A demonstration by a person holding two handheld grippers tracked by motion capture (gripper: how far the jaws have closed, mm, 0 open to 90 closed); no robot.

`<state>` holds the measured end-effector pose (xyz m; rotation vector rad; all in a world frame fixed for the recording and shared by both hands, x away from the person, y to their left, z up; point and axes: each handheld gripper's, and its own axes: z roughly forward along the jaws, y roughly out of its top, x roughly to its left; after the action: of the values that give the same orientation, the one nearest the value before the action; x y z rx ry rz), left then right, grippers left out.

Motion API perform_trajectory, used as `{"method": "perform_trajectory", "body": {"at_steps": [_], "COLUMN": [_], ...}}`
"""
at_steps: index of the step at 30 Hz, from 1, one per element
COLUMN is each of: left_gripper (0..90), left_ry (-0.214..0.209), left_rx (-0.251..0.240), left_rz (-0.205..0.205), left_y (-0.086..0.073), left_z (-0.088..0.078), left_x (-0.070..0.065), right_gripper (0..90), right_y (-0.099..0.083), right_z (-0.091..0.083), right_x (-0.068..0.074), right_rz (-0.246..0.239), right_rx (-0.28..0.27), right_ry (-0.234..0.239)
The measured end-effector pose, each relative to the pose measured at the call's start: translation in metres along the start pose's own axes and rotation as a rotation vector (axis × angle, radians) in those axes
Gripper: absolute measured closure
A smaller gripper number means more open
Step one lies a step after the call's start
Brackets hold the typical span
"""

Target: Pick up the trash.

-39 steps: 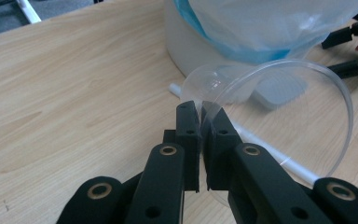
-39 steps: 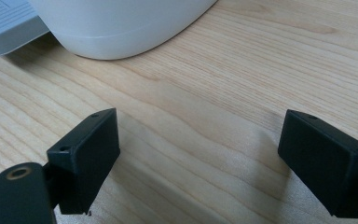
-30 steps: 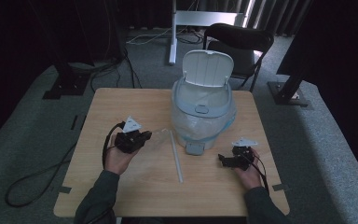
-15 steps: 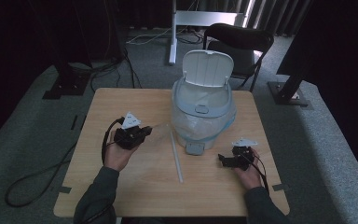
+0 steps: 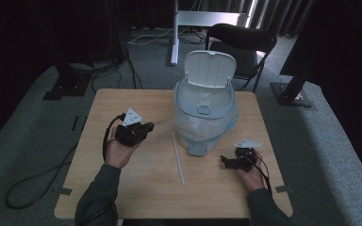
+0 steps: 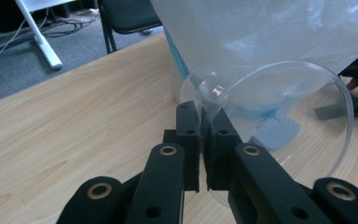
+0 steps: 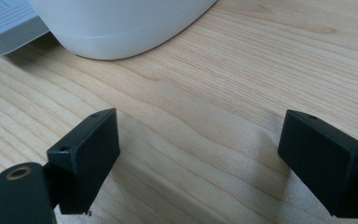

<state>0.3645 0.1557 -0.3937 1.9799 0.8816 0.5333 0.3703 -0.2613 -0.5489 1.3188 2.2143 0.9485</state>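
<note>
My left fingers (image 6: 204, 126) pinch the rim of a clear round plastic cup (image 6: 279, 126), held just beside the pale blue lidded bin (image 5: 207, 113) on the wooden desk (image 5: 122, 188). My right fingers (image 7: 200, 158) gape empty near the bin's base.

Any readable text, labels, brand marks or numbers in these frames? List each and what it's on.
None readable.
Pedal bin: no label or brand mark visible on lid or body.
Clear plastic cup in the left hand-held gripper: no print.
Right hand-held gripper, table, straw: no markings.
</note>
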Motion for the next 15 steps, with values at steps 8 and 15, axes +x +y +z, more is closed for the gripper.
{"method": "perform_trajectory", "body": {"at_steps": [8, 15], "left_gripper": [85.8, 85.8], "left_ry": [0.005, 0.009], "left_rx": [-0.010, -0.021], "left_rz": [0.015, 0.027], "left_y": [0.010, 0.018], "left_z": [-0.002, -0.004], "left_x": [0.000, 0.000], "right_gripper": [11.5, 11.5], "right_y": [0.000, 0.000], "right_z": [0.000, 0.000], "right_x": [0.000, 0.000], "right_rz": [-0.001, -0.002], "right_rx": [0.001, 0.001], "right_ry": [0.000, 0.000]}}
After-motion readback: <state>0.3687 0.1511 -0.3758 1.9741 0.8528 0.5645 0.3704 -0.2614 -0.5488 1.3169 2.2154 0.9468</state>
